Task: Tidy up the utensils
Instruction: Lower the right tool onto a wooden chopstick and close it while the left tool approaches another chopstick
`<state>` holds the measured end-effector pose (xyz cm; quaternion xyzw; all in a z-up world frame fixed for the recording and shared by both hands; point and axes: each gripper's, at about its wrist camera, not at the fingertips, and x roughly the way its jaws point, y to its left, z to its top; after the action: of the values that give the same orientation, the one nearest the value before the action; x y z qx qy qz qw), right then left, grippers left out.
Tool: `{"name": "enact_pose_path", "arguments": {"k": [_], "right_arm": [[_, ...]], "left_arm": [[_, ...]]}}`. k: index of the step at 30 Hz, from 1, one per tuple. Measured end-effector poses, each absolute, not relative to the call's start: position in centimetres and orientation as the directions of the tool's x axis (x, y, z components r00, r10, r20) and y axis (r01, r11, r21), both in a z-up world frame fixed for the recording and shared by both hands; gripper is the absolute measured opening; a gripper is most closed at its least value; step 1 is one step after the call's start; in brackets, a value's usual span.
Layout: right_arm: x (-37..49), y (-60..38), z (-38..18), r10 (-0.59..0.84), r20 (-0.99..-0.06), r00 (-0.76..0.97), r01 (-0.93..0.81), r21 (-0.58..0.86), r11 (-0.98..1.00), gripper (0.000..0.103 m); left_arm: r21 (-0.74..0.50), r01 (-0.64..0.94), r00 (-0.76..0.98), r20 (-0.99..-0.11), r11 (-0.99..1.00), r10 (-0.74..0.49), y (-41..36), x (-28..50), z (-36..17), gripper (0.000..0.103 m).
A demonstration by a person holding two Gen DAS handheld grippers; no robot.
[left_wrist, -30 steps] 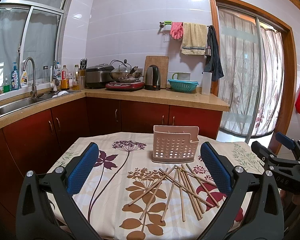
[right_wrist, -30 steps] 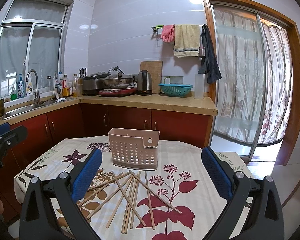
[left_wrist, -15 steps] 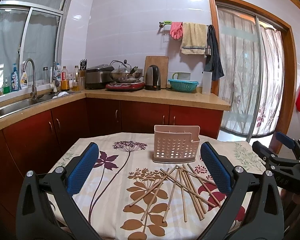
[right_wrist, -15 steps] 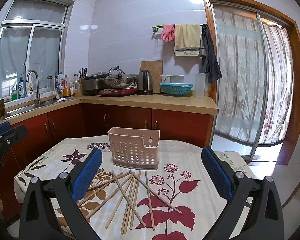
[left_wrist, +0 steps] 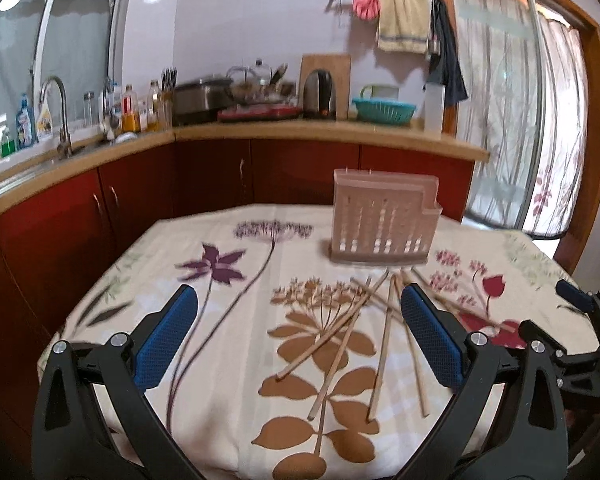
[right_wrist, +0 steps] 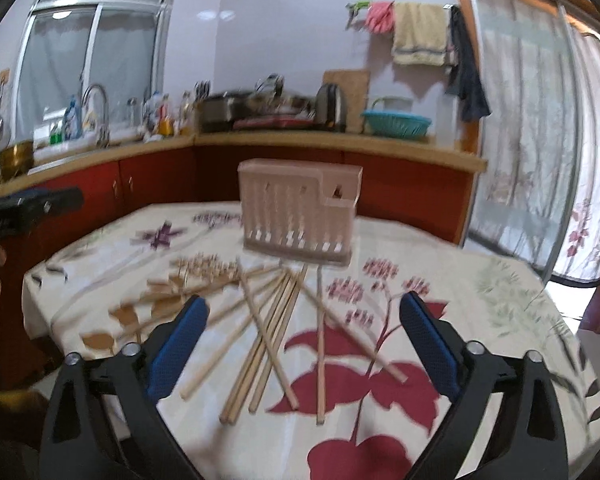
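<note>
Several wooden chopsticks [left_wrist: 352, 340] lie scattered on the floral tablecloth [left_wrist: 228, 320]; they also show in the right wrist view [right_wrist: 268, 328]. A pink perforated utensil holder [left_wrist: 384, 220] stands upright just behind them, also in the right wrist view [right_wrist: 300, 212]. My left gripper [left_wrist: 300, 332] is open and empty, low over the cloth at the left part of the pile. My right gripper [right_wrist: 304, 340] is open and empty, straddling the pile from above. The right gripper also shows in the left wrist view [left_wrist: 580, 336] at the table's right edge.
Red kitchen cabinets and a counter [left_wrist: 320, 132] with a kettle [left_wrist: 320, 94], cooker and teal basket [left_wrist: 384, 109] run behind the table. A sink [left_wrist: 56, 116] is at the left. A curtained sliding door [right_wrist: 540, 160] is at the right.
Both grippers have dropped lower and moved forward toward the chopsticks. The pile and holder now look larger and closer. Both stay open.
</note>
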<state>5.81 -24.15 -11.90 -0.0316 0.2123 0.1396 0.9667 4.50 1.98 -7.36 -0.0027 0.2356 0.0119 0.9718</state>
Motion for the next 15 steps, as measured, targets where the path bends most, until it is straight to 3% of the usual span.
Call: {"name": "enact_pose_path", "arguments": {"k": [2,5,9,15], "right_arm": [[6.7,-24.4,-13.5,0.293,-0.458,0.839,-0.315,0.031,0.949,0.049],[7.6,-24.9,-15.5,0.345,-0.494,0.798,-0.345,0.094,0.934,0.047],[8.1,-24.8,-18.1,0.366,-0.528,0.766,-0.373,0.098,0.923,0.031],[8.3,-24.6,-20.0,0.370,-0.556,0.744,-0.379,0.105,0.919,0.028]], "left_arm": [[0.006,-0.031,0.880,-0.474,1.000,0.030,2.1,5.2,-8.9,0.099],[-0.002,-0.031,0.869,-0.495,1.000,0.026,2.3,5.9,-10.5,0.099],[0.002,-0.034,0.864,-0.503,0.999,0.031,2.3,6.3,-11.9,0.099],[0.006,-0.040,0.850,-0.526,0.999,0.037,2.3,7.2,-13.0,0.099]]}}
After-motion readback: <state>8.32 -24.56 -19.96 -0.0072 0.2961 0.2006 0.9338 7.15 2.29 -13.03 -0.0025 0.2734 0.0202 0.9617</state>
